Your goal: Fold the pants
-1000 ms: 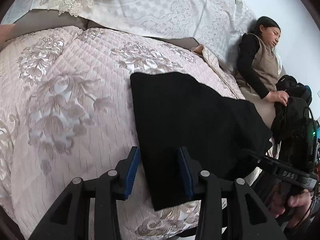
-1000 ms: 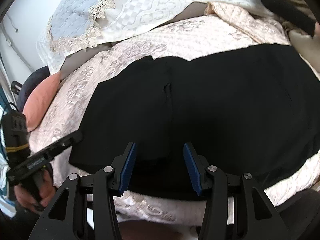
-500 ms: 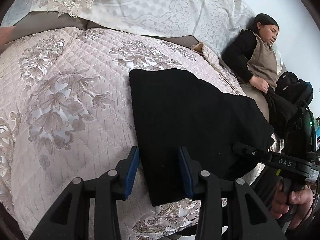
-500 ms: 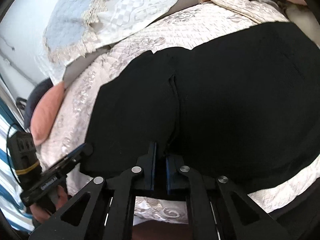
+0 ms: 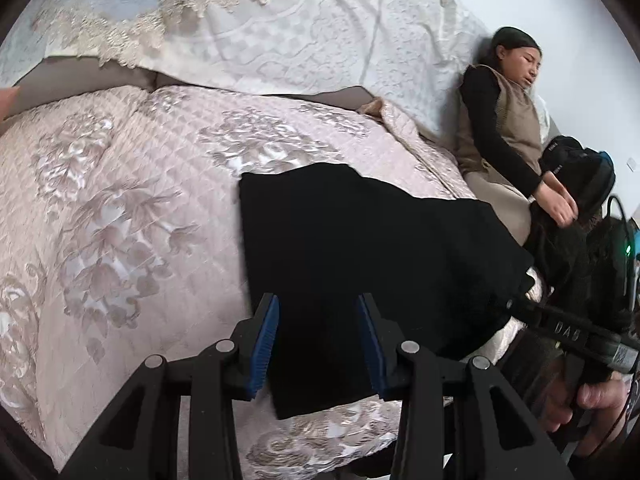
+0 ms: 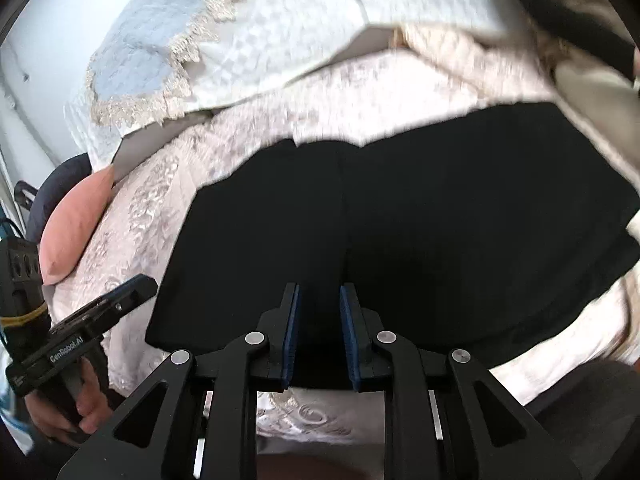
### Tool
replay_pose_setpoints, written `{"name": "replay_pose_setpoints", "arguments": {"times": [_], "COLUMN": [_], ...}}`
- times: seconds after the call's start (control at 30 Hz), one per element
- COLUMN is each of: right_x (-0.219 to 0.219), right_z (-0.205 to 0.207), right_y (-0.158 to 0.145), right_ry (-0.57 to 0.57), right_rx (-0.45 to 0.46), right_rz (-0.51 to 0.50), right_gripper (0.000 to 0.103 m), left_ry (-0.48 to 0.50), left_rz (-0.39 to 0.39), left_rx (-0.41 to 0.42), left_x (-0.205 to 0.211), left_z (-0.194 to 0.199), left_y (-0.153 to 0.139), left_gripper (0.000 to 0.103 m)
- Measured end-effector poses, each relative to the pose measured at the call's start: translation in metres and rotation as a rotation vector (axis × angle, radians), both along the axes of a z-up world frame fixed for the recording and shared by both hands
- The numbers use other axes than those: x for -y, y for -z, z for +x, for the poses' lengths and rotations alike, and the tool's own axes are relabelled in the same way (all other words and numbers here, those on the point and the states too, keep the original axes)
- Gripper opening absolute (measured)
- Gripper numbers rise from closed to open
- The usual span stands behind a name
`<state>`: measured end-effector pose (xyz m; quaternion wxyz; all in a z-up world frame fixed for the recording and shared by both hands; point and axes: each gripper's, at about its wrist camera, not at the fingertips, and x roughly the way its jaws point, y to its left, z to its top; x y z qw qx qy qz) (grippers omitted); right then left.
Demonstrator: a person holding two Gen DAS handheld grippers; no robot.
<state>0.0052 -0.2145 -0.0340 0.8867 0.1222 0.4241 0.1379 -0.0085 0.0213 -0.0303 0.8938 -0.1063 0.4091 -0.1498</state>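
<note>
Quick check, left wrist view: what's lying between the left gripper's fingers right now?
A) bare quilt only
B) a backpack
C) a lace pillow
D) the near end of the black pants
D. The near end of the black pants lies in the gap of the left gripper, its blue pads standing apart, on the floral quilt.

I count one pair of black fabric pants [image 5: 360, 248] on one pink quilted floral bedspread [image 5: 120, 200], two white lace-trimmed pillow covers [image 5: 280, 40], one round salmon-pink cushion [image 6: 74, 224], one dark backpack [image 5: 580, 172], one seated person in a tan vest [image 5: 512, 128], and my two black blue-padded grippers, left gripper [image 5: 318, 344] and right gripper [image 6: 319, 336].
</note>
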Motion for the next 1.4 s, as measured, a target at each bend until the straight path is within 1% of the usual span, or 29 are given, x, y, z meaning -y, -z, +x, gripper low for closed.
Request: {"name": "replay_pose_setpoints", "arguments": {"times": [0.07,0.13,0.2,0.23,0.27,0.3,0.33,0.4,0.53,0.6,0.67,0.77,0.83,0.87,0.9,0.97,1.0,1.03,1.13,1.4], "right_x": [0.003,0.0,-0.009,-0.013,-0.017,-0.017,-0.014,-0.01,-0.003,0.003,0.009,0.02,0.03,0.032,0.034,0.04,0.043,0.045,0.054,0.089], "right_z": [-0.002,-0.005,-0.005,-0.004,-0.001,0.002,0.002,0.003,-0.001,-0.003,-0.002,0.007,0.004,0.003,0.001,-0.001,-0.002,-0.002,-0.006,-0.006], "right_y": [-0.004,-0.005,0.003,0.01,0.02,0.031,0.03,0.025,0.015,0.01,0.011,0.027,0.023,0.019,0.015,0.008,0.007,0.005,0.0,-0.005], "right_ry": [0.001,-0.025,-0.067,-0.081,-0.093,-0.082,-0.073,-0.071,-0.055,-0.031,-0.002,0.051,0.062,0.07,0.081,0.093,0.097,0.102,0.139,0.221], "right_rx": [0.02,0.04,0.016,-0.007,-0.049,-0.094,-0.081,-0.08,-0.036,-0.013,-0.008,-0.097,-0.085,-0.075,-0.059,-0.043,-0.044,-0.043,-0.029,-0.031], "right_rz": [0.02,0.052,0.039,0.029,0.014,0.006,0.021,0.026,-0.032,-0.021,-0.013,-0.034,0.017,0.004,-0.022,-0.047,-0.049,-0.058,-0.113,-0.132], "right_gripper": [0.021,0.021,0.02,0.02,0.019,0.012,0.012,0.013,0.014,0.016,0.018,0.018,0.019,0.019,0.02,0.031,0.04,0.042,0.042,0.042], "left_ry": [0.021,0.034,0.037,0.036,0.039,0.042,0.046,0.047,0.025,0.017,0.023,0.039,0.044,0.045,0.042,0.029,0.023,0.016,0.002,-0.015], "left_rz": [0.002,0.017,0.036,0.055,0.07,0.085,0.094,0.079,0.059,0.052,0.063,0.093,0.11,0.114,0.114,0.124,0.133,0.146,0.157,0.164], "left_rx": [-0.008,-0.029,-0.053,-0.057,-0.048,-0.042,-0.042,-0.051,-0.044,-0.028,-0.02,-0.059,-0.05,-0.042,-0.038,-0.036,-0.032,-0.026,-0.023,-0.038], "left_x": [0.006,0.013,0.018,0.02,0.023,0.025,0.026,0.024,0.018,0.018,0.021,0.028,0.03,0.03,0.03,0.029,0.029,0.029,0.027,0.024], "left_z": [0.001,0.004,0.005,0.005,0.003,0.002,0.002,0.001,0.001,0.001,0.004,0.009,0.007,0.006,0.006,0.006,0.006,0.006,0.005,0.011], "left_y": [0.003,0.011,0.021,0.024,0.025,0.024,0.022,0.02,0.013,0.008,0.009,0.019,0.017,0.015,0.013,0.009,0.007,0.005,0.001,0.001], "left_gripper": [0.043,0.043,0.043,0.043,0.043,0.043,0.043,0.043,0.043,0.043,0.043,0.043,0.043,0.043,0.043,0.043,0.043,0.043,0.043,0.043]}}
